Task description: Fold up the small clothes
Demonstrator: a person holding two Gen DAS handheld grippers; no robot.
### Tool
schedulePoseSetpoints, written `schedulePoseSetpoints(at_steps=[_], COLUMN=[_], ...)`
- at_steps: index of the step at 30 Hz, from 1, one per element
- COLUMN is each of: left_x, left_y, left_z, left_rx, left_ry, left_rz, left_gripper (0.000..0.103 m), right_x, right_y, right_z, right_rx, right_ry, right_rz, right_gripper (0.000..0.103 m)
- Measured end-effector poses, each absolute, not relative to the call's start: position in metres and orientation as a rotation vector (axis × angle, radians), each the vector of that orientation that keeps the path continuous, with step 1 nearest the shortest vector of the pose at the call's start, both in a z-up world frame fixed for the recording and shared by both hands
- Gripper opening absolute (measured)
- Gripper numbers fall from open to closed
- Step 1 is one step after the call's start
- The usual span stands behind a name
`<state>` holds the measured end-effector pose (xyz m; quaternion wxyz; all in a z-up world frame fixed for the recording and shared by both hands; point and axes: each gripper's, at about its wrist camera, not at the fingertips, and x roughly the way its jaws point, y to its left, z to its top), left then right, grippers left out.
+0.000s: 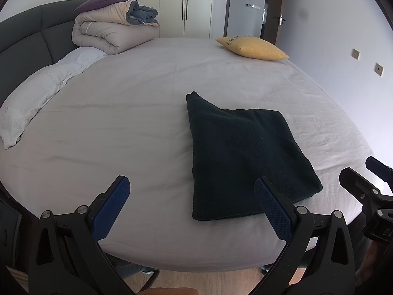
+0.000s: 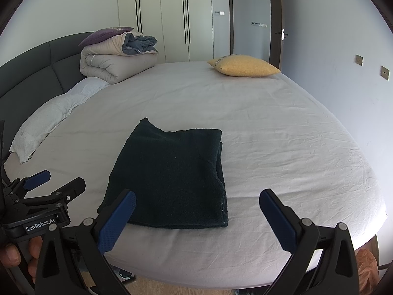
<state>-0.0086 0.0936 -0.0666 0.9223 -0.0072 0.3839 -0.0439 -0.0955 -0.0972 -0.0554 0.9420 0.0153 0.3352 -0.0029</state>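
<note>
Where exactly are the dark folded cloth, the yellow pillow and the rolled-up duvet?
dark folded cloth (image 2: 172, 179): right wrist view, middle of its top layer.
yellow pillow (image 2: 245, 66): right wrist view, centre of its upper face.
rolled-up duvet (image 1: 110, 30): left wrist view, middle of the beige roll.

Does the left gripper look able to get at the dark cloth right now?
Probably yes. The left gripper is open and empty, the cloth lies flat on the bed just ahead, and nothing sits between them.
</note>
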Motion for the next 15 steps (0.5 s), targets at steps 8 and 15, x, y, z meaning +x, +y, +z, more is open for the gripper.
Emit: schedulePoseSetpoints(at_steps=[8,15], left_x=[-0.0059,-0.0052], left_y=[0.0966,0.0972], left_z=[-0.0680,-0.0679], left_rx=[-0.022,-0.019], left_ry=[0.799,0.796], left_rz=[-0.086,-0.088], left_gripper=[0.103,0.103], right_x=[-0.0916,-0.0922], right_y=[-0.1020,-0.1033], right_z=[-0.0539,-0.0555], right_rx=[0.033,0.036], right_ry=[0.691,0.698], right_rz=[0.001,0.006], right_gripper=[0.103,0.103])
